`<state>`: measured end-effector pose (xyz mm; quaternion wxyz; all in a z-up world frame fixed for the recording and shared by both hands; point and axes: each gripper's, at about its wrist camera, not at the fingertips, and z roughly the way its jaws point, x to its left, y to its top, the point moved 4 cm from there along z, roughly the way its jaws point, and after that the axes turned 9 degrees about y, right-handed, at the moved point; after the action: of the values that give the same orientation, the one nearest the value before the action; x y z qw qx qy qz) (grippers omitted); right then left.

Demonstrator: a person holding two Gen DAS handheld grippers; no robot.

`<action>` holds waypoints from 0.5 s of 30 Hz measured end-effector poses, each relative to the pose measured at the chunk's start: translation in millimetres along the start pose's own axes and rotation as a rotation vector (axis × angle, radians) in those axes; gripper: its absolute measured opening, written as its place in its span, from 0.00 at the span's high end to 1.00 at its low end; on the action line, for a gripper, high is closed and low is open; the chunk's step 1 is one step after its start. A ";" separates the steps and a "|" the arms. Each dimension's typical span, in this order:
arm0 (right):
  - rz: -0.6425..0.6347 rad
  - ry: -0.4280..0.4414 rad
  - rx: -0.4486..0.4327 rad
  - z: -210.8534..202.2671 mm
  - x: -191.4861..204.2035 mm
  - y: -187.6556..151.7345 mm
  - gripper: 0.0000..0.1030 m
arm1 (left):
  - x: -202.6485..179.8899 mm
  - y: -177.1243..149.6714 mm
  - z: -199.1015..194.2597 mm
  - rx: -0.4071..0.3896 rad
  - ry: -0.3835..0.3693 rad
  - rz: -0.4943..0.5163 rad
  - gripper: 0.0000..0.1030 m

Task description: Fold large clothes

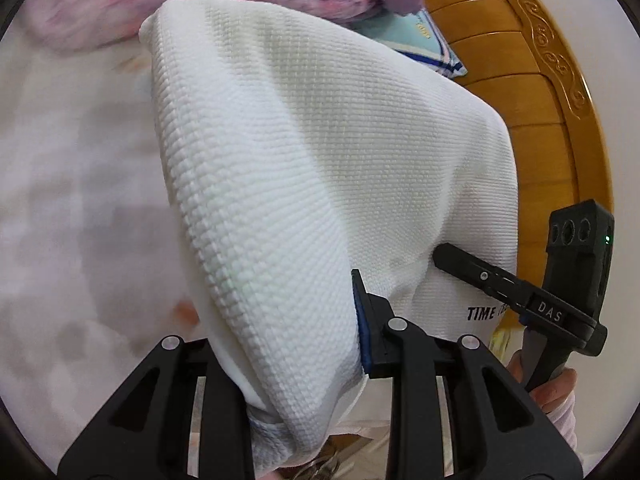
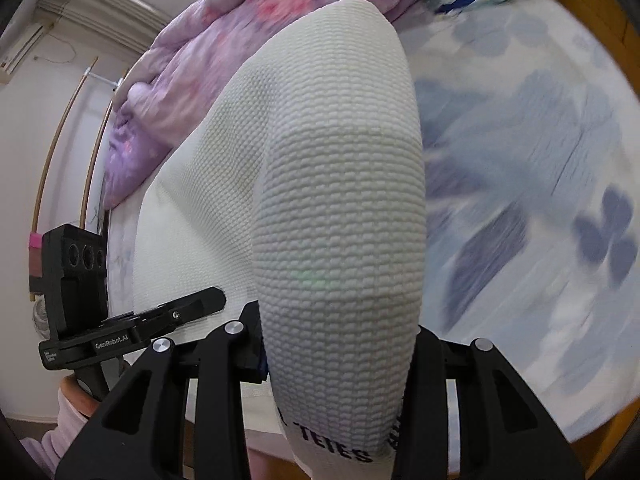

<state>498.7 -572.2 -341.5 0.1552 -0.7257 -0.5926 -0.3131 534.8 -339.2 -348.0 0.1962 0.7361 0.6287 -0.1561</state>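
left hand-held gripper (image 1: 288, 344) pinching white knit garment (image 1: 320, 160) | right hand-held gripper (image 2: 340, 360) pinching same garment | above bed (image 2: 540, 160)

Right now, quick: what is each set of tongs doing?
Left tongs: closed on the white knit garment.
Right tongs: closed on the same white knit garment, which drapes over them.

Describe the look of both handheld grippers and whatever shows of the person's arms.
The left gripper and the right gripper are matte black plastic with triangular cut-out linkages, silver rivets and blue finger pads. The right one carries "DAS" lettering and a green light; the left reads "GenRobot.AI". Both have a three-holed block. The hand wears a pale pink sleeve.
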 end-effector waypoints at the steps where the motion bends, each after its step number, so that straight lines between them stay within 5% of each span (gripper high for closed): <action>1: 0.003 0.004 0.004 -3.1 -13.8 21.0 0.65 | -18.5 21.7 15.4 -0.015 0.001 0.010 0.74; 5: 0.011 0.010 0.013 -5.2 -82.6 114.5 0.57 | -65.5 95.8 80.4 -0.054 -0.013 -0.001 0.73; 7: 0.035 0.011 0.033 7.8 -121.9 150.5 0.32 | -74.8 130.2 129.5 -0.053 0.017 -0.009 0.67; 8: 0.055 -0.005 0.042 20.2 -144.1 166.0 0.17 | -73.7 141.4 152.0 -0.054 0.086 0.009 0.58; 9: 0.079 -0.062 0.049 29.3 -167.5 173.5 0.16 | -69.8 152.6 180.0 -0.048 0.215 0.042 0.53; 11: 0.193 -0.352 0.085 44.2 -231.3 173.4 0.16 | -52.8 155.7 218.8 0.017 0.420 0.061 0.47; 13: 0.247 -0.508 0.101 43.1 -264.4 162.5 0.17 | -41.3 145.4 226.5 0.020 0.518 0.089 0.46; 15: 0.200 -0.538 -0.061 16.6 -263.5 150.1 0.19 | -37.9 133.7 216.0 -0.046 0.593 0.132 0.47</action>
<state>620.2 -800.8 -500.4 0.0009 -0.8419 -0.5282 -0.1102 664.3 -494.6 -506.4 0.0306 0.7841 0.6128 0.0929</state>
